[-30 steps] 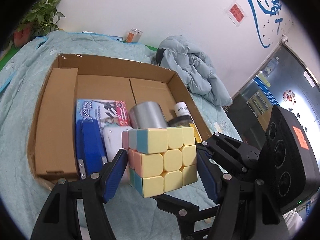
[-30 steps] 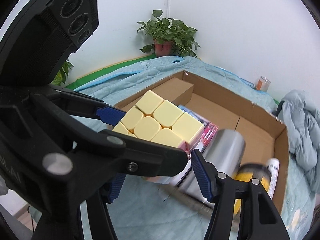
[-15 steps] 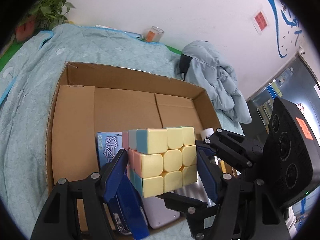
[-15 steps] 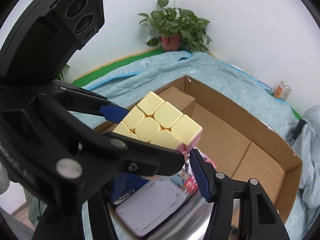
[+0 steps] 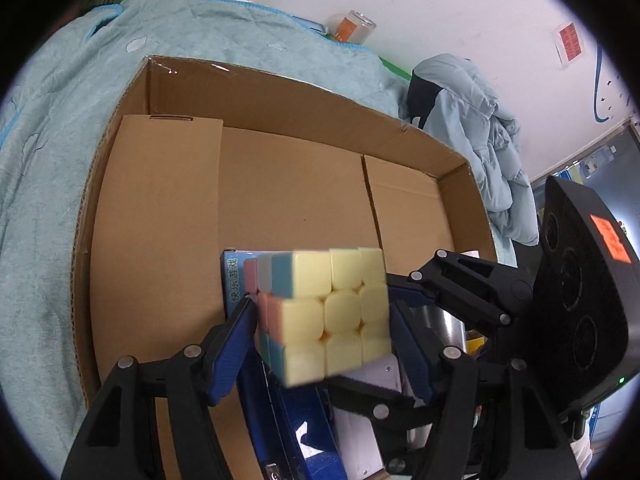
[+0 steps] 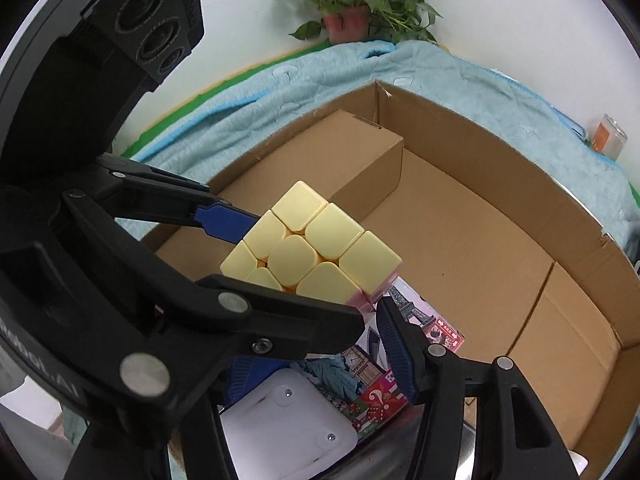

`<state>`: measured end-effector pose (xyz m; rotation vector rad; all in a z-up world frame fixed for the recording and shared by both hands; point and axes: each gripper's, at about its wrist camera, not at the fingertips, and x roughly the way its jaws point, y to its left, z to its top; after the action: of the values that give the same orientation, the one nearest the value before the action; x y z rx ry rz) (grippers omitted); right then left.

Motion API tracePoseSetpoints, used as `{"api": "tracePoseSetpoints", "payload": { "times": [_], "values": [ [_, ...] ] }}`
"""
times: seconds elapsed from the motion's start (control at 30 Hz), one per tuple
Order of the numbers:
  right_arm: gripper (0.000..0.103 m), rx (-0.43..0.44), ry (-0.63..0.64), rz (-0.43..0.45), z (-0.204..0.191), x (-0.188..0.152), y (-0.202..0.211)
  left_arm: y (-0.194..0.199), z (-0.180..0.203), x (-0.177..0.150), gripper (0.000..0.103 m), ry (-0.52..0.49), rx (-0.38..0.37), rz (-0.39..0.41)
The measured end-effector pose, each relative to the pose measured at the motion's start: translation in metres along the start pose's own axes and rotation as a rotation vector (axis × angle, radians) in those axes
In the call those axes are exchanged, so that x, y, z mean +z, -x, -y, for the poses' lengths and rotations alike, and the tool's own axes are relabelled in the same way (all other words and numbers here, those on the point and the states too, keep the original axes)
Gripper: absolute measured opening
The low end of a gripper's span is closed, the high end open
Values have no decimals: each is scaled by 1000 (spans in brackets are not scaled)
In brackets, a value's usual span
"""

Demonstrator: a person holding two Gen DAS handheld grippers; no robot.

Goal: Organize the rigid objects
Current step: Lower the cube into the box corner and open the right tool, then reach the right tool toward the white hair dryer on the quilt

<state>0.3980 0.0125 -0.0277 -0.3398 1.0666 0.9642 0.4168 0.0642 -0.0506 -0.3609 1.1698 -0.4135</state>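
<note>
**Cube carried in over the box, still clamped**

Both cameras have pushed forward in the last second: the cardboard box (image 5: 280, 92) now fills the middle of each view, and the things packed in it have slid down to the bottom edge. The cube (image 5: 332, 312) has kept its place between the same two fingers throughout.

It hangs in the air over the near part of the box, above the packed things, lower centre in the left view and centre in the right view (image 6: 308, 252). The left gripper (image 5: 321, 320) is closed to the cube's width, with a blue pad (image 5: 236, 340) pressed on each of two opposite sides. Gripping flat faces probably keeps it square and stops it twisting while it is carried.

At the bottom of the frame lie a blue card pack (image 5: 232, 276), a white block (image 6: 288, 420) and a metal can (image 5: 448, 320). A small brown carton (image 6: 340, 152) stands against the wall at upper centre. Bare floor stretches beyond the cube, so it looks headed for a spot there.

The right gripper (image 6: 312, 360) is spread wide and holds nothing. One blue pad (image 6: 396, 356) sits just beside the cube's lower corner; contact cannot be told
</note>
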Motion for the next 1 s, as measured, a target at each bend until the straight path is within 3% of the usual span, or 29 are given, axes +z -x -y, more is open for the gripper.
{"api": "tracePoseSetpoints", "payload": {
  "times": [0.2, 0.33, 0.53, 0.6, 0.67, 0.7, 0.73, 0.83, 0.9, 1.0],
  "values": [
    [55, 1, -36, -31, 6, 0, -13, 5, -4, -2, 66, 3, -5, 1],
    [47, 22, -51, -33, 7, -2, -16, 4, -1, -7, 66, -12, 7, -11],
    [47, 20, -64, -29, 3, -4, -13, 16, 2, -17, 66, -19, 6, -6],
    [53, -8, -77, -20, 1, -6, -8, 29, 4, -21, 66, -37, 29, 39],
    [86, -35, -118, 15, 0, -13, 3, 50, 8, -30, 66, -69, 57, 121],
    [91, -27, -160, 55, 0, -21, 14, 62, 11, -37, 68, -90, 83, 171],
    [93, -33, -191, 87, -2, -28, 24, 70, 14, -43, 68, -105, 109, 207],
    [98, -109, -274, 192, -17, -62, 59, 98, 25, -71, 82, -154, 221, 333],
    [99, -180, -307, 248, -36, -90, 80, 112, 33, -91, 82, -171, 275, 399],
    [99, -220, -355, 303, -61, -126, 100, 126, 47, -126, 82, -205, 320, 463]
  ]
}}
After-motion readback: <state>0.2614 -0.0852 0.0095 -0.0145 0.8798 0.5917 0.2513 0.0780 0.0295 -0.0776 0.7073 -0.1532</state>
